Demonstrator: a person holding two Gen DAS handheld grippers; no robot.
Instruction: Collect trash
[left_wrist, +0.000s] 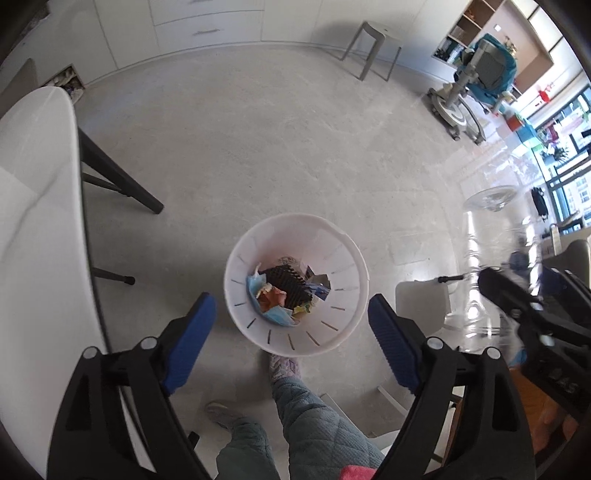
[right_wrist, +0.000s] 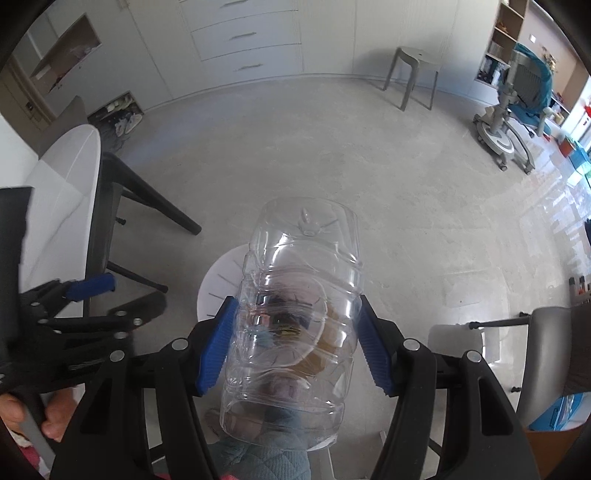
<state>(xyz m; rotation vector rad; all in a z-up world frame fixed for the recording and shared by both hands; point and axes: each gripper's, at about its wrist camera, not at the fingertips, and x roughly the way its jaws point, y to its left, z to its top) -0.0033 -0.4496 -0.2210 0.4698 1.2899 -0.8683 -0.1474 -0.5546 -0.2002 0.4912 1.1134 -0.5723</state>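
A white trash bin stands on the floor below me, holding crumpled papers, a blue mask and a black ribbed piece. My left gripper is open and empty, its blue pads on either side of the bin's near rim. My right gripper is shut on a large clear plastic bottle, held base-forward above the bin. The bottle and right gripper show at the right edge of the left wrist view.
A white table with black legs stands at the left. A grey stool and a blue chair on wheels stand far back. A grey chair is at the right. My legs and slippers are beside the bin.
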